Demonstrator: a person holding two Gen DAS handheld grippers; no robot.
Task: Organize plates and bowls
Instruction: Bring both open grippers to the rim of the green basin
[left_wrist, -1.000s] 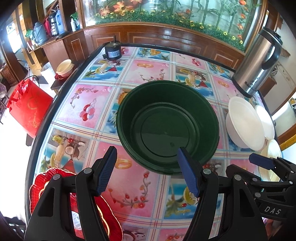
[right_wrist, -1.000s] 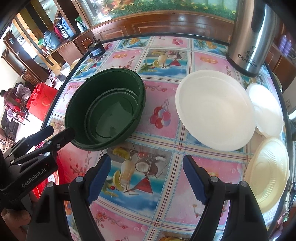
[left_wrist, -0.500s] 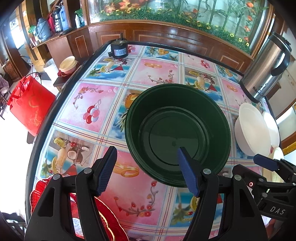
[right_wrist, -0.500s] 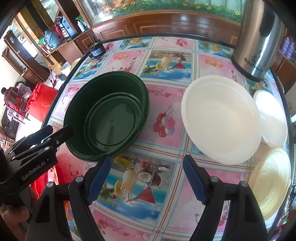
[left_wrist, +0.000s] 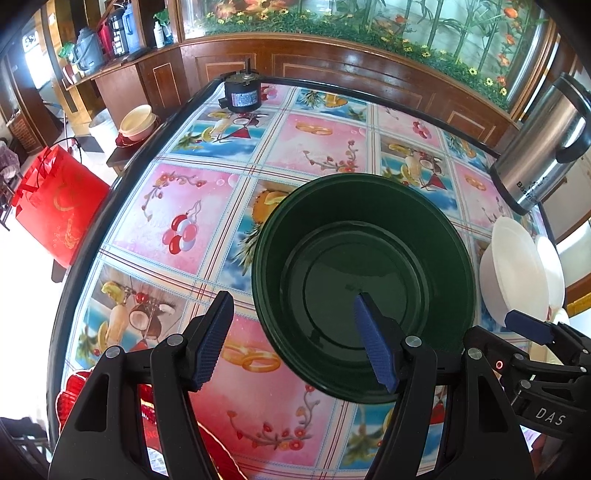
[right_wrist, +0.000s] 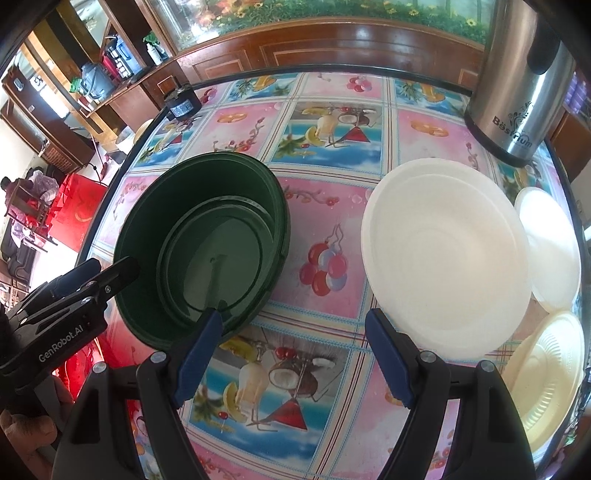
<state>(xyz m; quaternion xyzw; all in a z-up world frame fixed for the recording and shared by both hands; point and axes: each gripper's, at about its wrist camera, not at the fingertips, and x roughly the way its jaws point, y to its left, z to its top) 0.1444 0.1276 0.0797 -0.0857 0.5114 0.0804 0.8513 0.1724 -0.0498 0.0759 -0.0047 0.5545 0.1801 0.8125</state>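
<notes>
Green bowl (right_wrist: 201, 247), just one, mid-table; one white bowl (right_wrist: 443, 254) at its 3 o'clock, two plates (right_wrist: 550, 254) beyond. Left gripper (left_wrist: 291, 339) and right gripper (right_wrist: 295, 360) both spread wide, pinching nothing.

Both wrist views downward, green bowl (left_wrist: 364, 284) shared

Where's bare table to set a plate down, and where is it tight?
Free: the cloth between the green bowl and the big white bowl, and the wide stretch from the green bowl back to the black motor. Crowded: the right edge, where the white bowl, a small white plate, the cream plate and the steel flask cluster.
</notes>
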